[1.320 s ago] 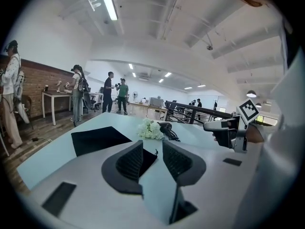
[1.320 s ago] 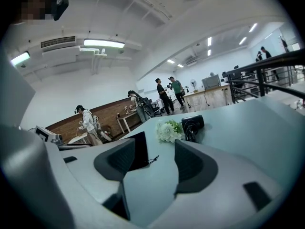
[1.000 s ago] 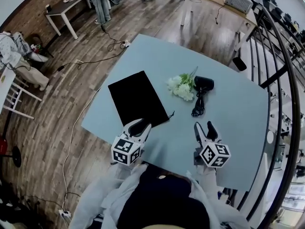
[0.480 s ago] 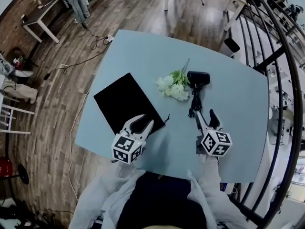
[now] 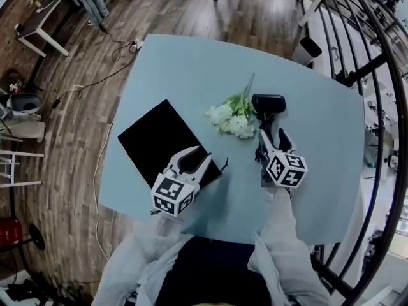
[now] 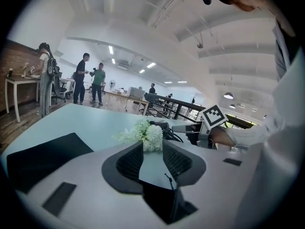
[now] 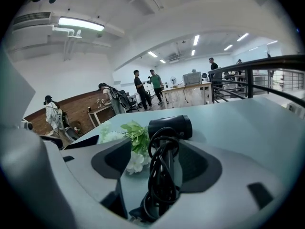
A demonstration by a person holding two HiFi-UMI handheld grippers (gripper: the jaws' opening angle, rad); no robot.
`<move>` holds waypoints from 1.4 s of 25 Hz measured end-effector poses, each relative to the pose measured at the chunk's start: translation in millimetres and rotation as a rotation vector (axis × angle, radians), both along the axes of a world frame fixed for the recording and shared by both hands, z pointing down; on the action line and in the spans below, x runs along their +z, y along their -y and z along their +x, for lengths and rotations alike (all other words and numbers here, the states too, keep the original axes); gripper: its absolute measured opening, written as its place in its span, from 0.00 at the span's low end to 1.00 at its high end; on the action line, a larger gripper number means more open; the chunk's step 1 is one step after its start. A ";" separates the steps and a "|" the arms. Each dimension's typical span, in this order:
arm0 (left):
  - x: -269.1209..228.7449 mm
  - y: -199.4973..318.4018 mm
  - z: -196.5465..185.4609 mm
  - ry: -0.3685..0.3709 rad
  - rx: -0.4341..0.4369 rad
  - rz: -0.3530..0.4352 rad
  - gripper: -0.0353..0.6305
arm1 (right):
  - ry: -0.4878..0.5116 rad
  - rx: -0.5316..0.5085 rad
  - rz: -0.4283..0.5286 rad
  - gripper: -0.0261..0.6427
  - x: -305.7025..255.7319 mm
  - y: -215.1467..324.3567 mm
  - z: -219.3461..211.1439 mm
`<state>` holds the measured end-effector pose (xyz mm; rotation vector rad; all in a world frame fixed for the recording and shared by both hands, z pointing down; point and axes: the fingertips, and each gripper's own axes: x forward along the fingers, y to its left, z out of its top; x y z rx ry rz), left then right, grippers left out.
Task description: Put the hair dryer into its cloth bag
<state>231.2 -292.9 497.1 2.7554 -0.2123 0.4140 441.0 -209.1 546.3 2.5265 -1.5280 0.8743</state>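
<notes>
At left-centre of the head view, black cloth bag [image 5: 158, 140] lies flat on light blue table [image 5: 191, 62]. Nothing bulges it, and no view looks inside. Drawstring end points toward lower right of the frame.

Hair dryer [image 5: 268, 102] is outside the bag, on the table at centre-right, just right of the white flowers [image 5: 231, 116], well apart from the bag. Its black cord [image 7: 159, 175] is bundled along the handle, running down-frame toward the right gripper.

Left gripper [image 5: 193, 159]: jaws partly apart, gripping nothing. It sits over the bag's drawstring corner; in the left gripper view that corner and the string tip show low in the gap, with bare table beyond. Cannot tell if the jaws touch the cloth.

Right gripper [image 5: 273, 136]: jaws wide apart and just been opening further. In the right gripper view the handle with its cord bundle lies between the jaws, with a gap on both sides, pads not pressing on it. Dryer head is beyond the tips, flowers at the left jaw.
</notes>
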 end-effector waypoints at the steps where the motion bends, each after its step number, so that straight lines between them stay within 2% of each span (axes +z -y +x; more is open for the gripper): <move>1: 1.5 2.2 1.2 0.002 0.000 -0.004 0.24 | 0.003 -0.001 -0.009 0.51 6.0 4.3 3.3; 9: 16.2 13.4 4.7 0.019 0.003 -0.017 0.24 | 0.013 0.019 -0.123 0.50 51.4 26.2 26.3; 10: 17.2 14.4 4.9 0.020 0.004 -0.018 0.24 | 0.014 0.015 -0.147 0.54 55.4 28.8 27.1; 13: 22.5 15.6 5.2 0.023 0.008 -0.023 0.24 | 0.053 -0.002 -0.227 0.54 70.1 36.0 26.4; 16: 28.2 15.9 4.0 0.027 0.006 -0.032 0.24 | 0.094 -0.017 -0.321 0.62 78.5 41.2 23.9; 18: 30.5 16.1 2.5 0.031 0.001 -0.039 0.24 | 0.089 -0.012 -0.347 0.61 78.6 42.1 23.8; 27: 31.0 12.4 -7.3 0.029 -0.008 -0.042 0.24 | 0.072 0.014 -0.291 0.49 71.7 36.9 27.6; 28: 30.5 11.7 -8.7 0.028 -0.010 -0.040 0.24 | 0.057 0.014 -0.282 0.46 68.8 36.2 27.9; 29: 30.0 11.1 -10.4 0.028 -0.011 -0.038 0.24 | 0.042 0.013 -0.272 0.34 65.7 35.7 28.1; 35: 23.8 10.2 -24.1 0.020 -0.027 -0.026 0.24 | 0.021 0.042 -0.219 0.34 56.6 31.0 32.4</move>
